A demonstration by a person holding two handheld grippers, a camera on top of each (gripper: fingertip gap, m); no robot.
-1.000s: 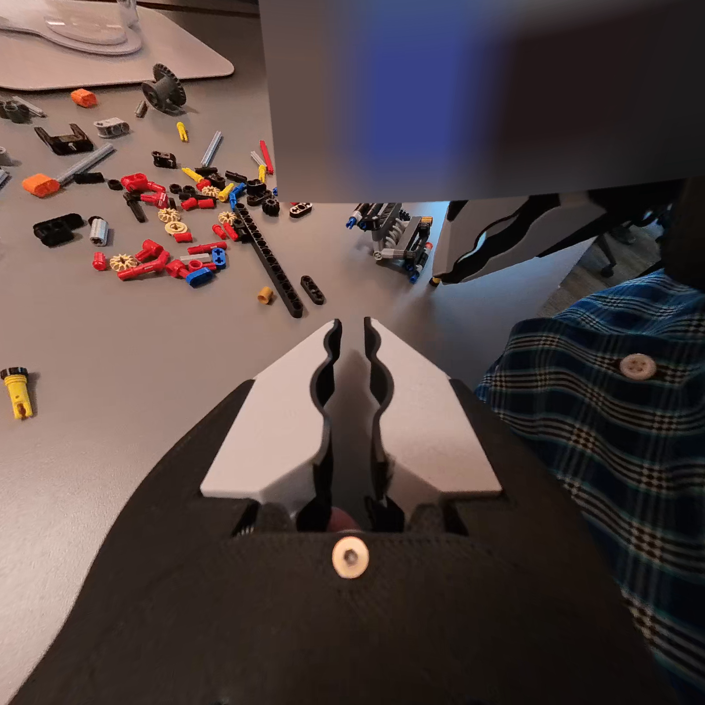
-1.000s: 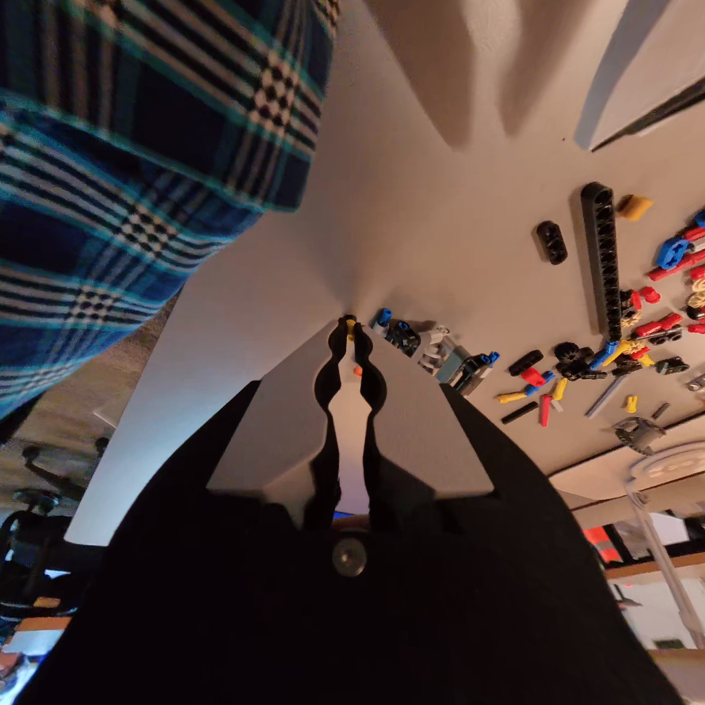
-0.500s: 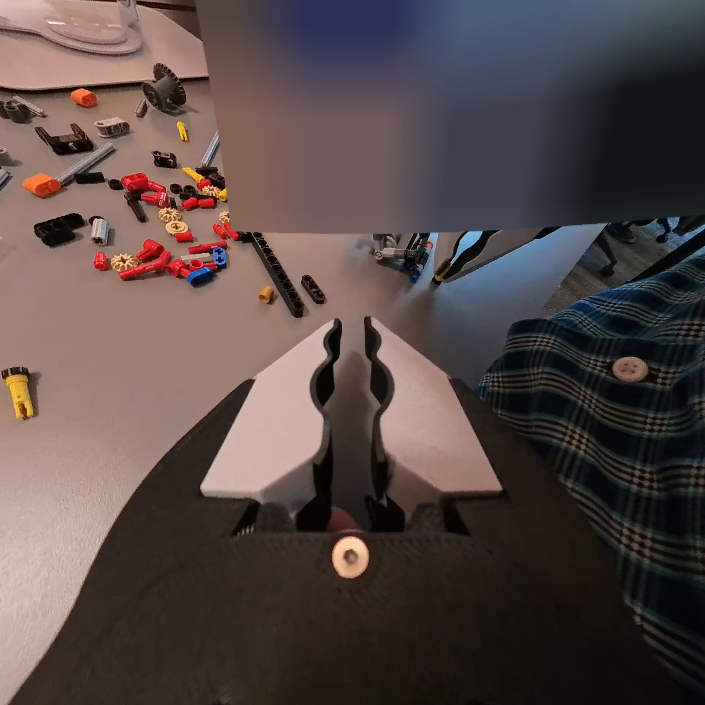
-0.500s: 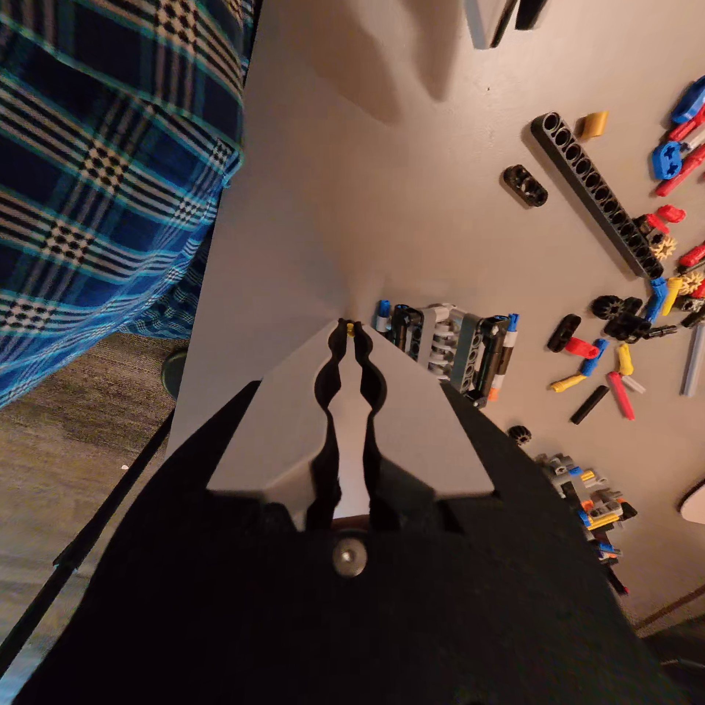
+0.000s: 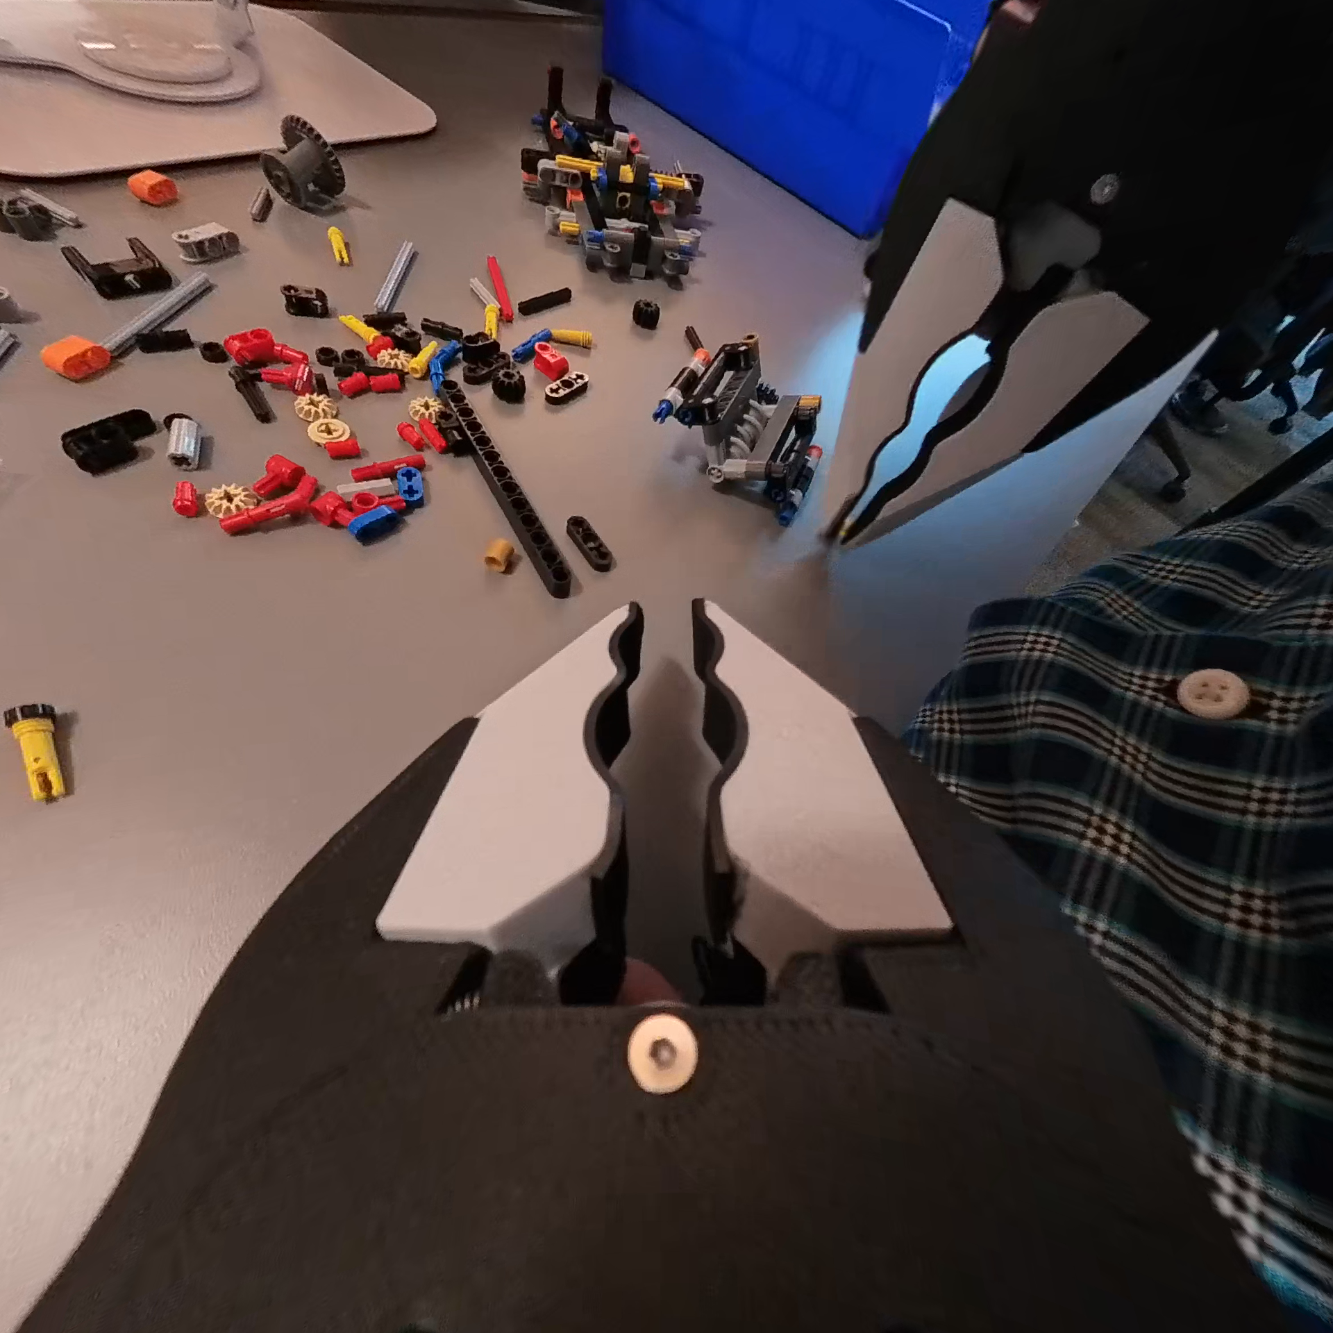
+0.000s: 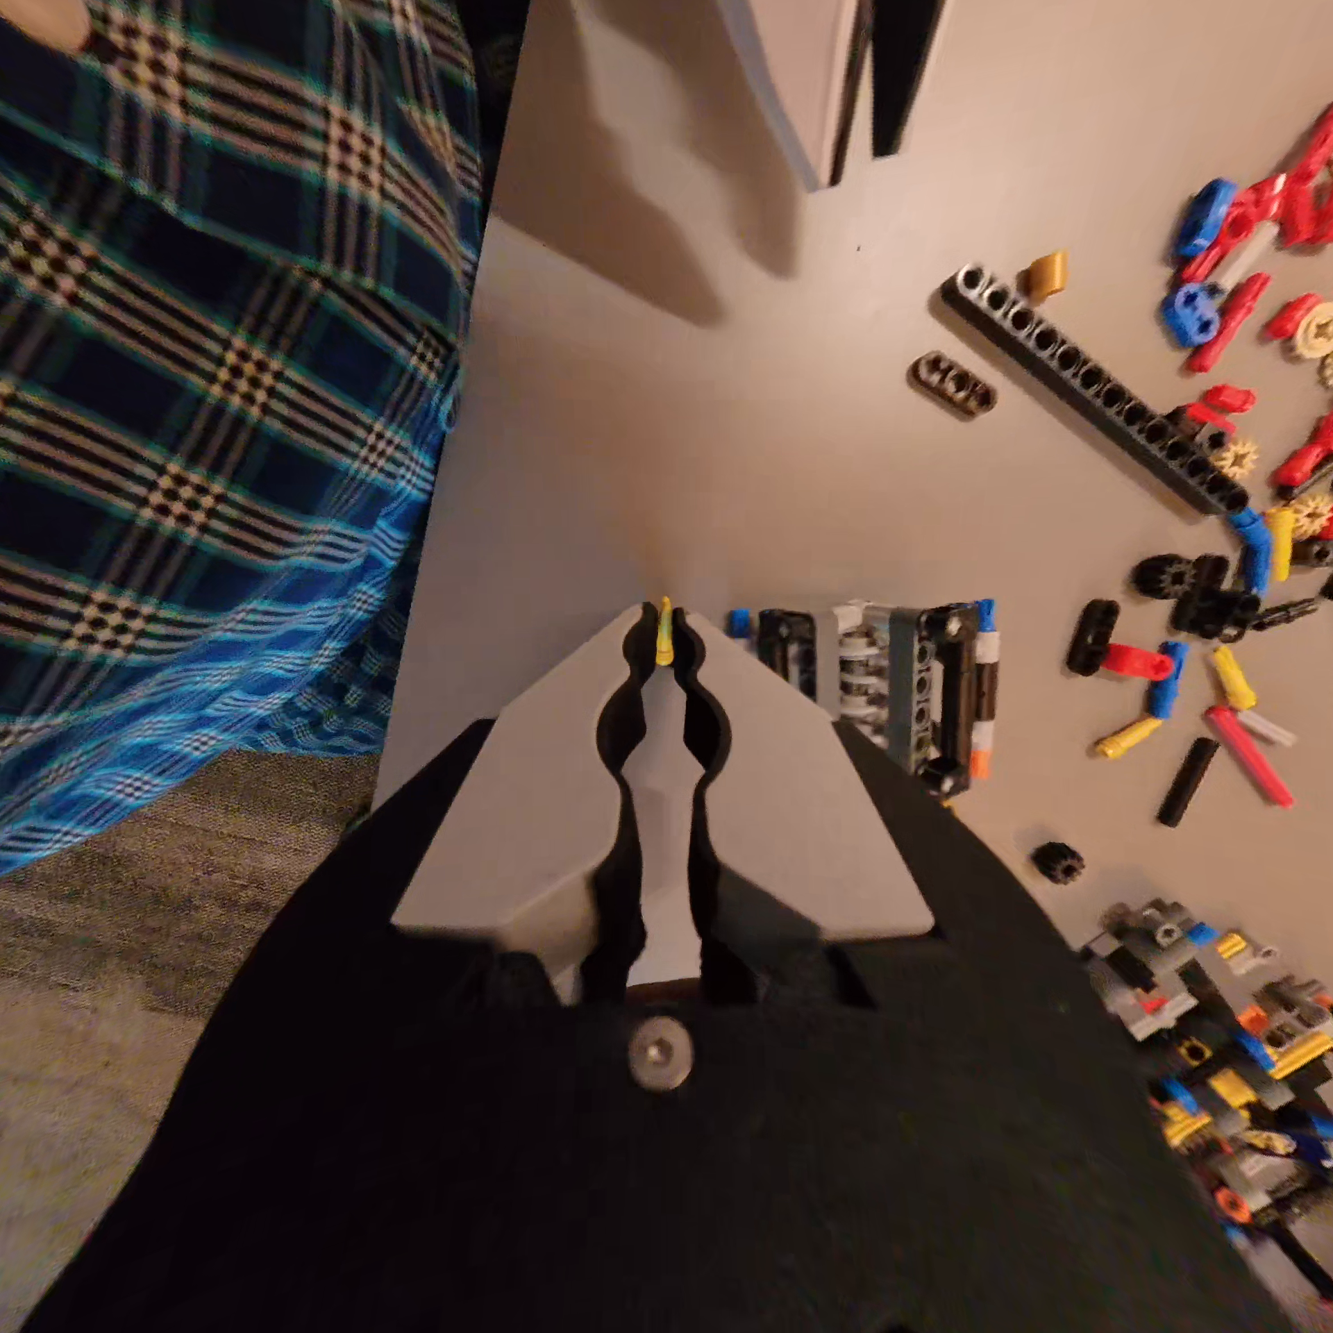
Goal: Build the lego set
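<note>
My left gripper (image 5: pixel 663 613) hovers low over the grey table (image 5: pixel 216 938), jaws a little apart and empty. My right gripper (image 6: pixel 663 613) is shut on a small yellow pin (image 6: pixel 663 635), its tip down near the table just beside a small grey-and-black assembly with a spring (image 6: pixel 887 678). In the left wrist view the right gripper (image 5: pixel 840 534) shows at the right of that assembly (image 5: pixel 746 433). A larger multicoloured assembly (image 5: pixel 613 202) stands farther back; it also shows in the right wrist view (image 6: pixel 1219 1046). Loose red, black, blue and yellow parts (image 5: pixel 361 404) lie to the left.
A long black beam (image 5: pixel 505 490) and a short black link (image 5: pixel 590 542) lie ahead of my left gripper. A yellow pin with a black head (image 5: pixel 32 750) lies alone at the left. A blue box (image 5: pixel 779 94) and a grey mat (image 5: pixel 180 108) are at the back. A person's plaid shirt (image 5: pixel 1154 793) is at the table's right edge. My hands' fingertips stand some 10 cm from each other.
My right gripper has turned and lifted a little with the yellow pin in it, staying beside the small assembly. My left gripper has not moved.
</note>
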